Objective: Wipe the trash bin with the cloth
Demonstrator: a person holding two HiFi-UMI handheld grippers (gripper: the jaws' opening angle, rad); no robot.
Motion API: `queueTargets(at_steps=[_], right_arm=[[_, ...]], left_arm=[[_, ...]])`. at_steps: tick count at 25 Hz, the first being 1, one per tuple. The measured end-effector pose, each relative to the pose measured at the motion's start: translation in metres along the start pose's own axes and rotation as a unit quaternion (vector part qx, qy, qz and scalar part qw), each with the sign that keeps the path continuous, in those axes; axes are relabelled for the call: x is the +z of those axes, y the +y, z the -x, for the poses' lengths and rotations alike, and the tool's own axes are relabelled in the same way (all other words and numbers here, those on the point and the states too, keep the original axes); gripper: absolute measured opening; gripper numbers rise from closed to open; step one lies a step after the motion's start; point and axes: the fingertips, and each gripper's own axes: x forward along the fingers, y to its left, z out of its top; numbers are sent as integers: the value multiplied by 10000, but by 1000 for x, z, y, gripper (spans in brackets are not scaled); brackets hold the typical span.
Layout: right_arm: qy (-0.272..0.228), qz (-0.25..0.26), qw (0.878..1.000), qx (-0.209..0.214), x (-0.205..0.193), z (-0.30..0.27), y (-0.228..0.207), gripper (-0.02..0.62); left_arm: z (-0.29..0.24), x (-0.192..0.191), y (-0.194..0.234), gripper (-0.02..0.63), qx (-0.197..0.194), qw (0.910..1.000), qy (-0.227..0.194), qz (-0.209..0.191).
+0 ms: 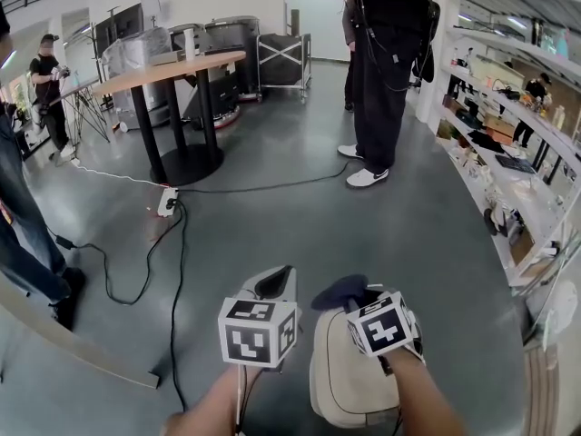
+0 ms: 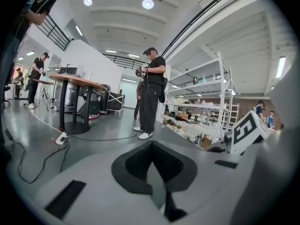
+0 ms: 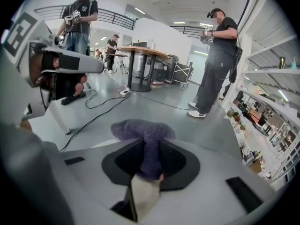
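Where the 2 dark pads (image 3: 178,161) of the right gripper (image 3: 150,146) press together, a purple cloth (image 3: 143,131) is pinched between them. Its narrow neck runs along the jaws and its loose bunch spreads out just past the tips. The left gripper (image 2: 151,146) has its jaws closed tip to tip with nothing between them, and in the head view it hangs just left of the right one. Directly under the right gripper stands the cream trash bin (image 1: 349,384), upright on the grey floor (image 1: 272,216) with its top facing up. That top is a rounded oblong whose long axis runs away from the person holding the grippers, and the cloth hangs over its far end; whether the cloth touches the bin cannot be made out. A black cable (image 1: 177,271) snakes over the floor to the left, up to a white power strip (image 1: 167,202) near the foot of a round wooden-topped table (image 1: 172,66). Farther ahead 1 person in dark clothes and white shoes (image 1: 381,80) stands beside white shelving (image 1: 517,153) on the right.
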Motion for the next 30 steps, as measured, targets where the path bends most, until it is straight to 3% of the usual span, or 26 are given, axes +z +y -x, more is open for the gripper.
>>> queueTargets(at_steps=[30], right_arm=[[3,-349,9991,-223,-33,10,-57,87]], left_arm=[[-14,-33,-14,0,-81,9972,558,-495]])
